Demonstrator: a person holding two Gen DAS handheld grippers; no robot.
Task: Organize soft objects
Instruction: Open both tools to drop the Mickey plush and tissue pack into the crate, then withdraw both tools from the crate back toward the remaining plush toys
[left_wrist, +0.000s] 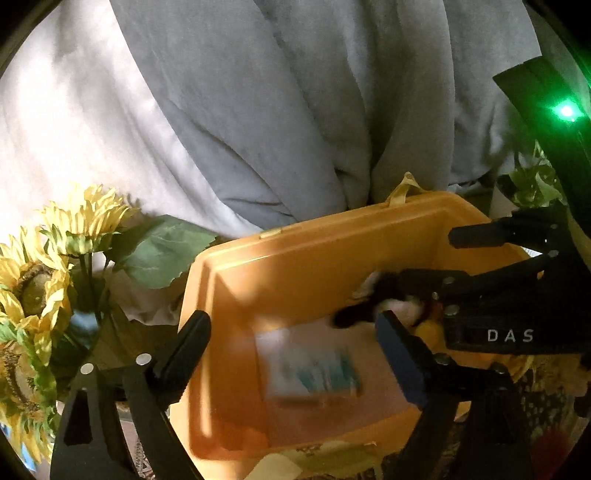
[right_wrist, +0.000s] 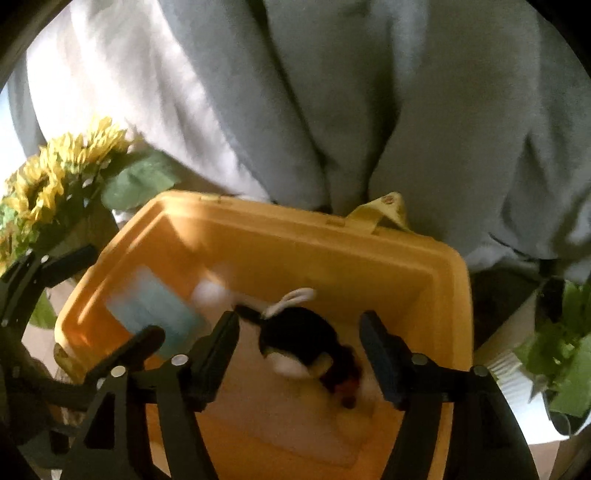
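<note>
A yellow plastic bin (left_wrist: 295, 236) (right_wrist: 424, 258) stands in front of me. A black-and-white plush toy (right_wrist: 299, 339) with a white loop lies inside it, blurred. My right gripper (right_wrist: 299, 339) is open above the bin, its fingers on either side of the toy without touching it. In the left wrist view the right gripper (left_wrist: 424, 280) reaches in from the right over the toy (left_wrist: 369, 306). My left gripper (left_wrist: 291, 339) is open and empty over the bin's near left. A blurred teal-and-white pack (left_wrist: 314, 369) (right_wrist: 155, 310) lies on the bin floor.
A person in a grey top (left_wrist: 295, 92) stands close behind the bin. Artificial sunflowers (left_wrist: 48, 266) (right_wrist: 62, 166) stand to the left. A green leafy plant in a white pot (right_wrist: 554, 354) is at the right. A yellow strap (right_wrist: 384, 210) hangs at the bin's far rim.
</note>
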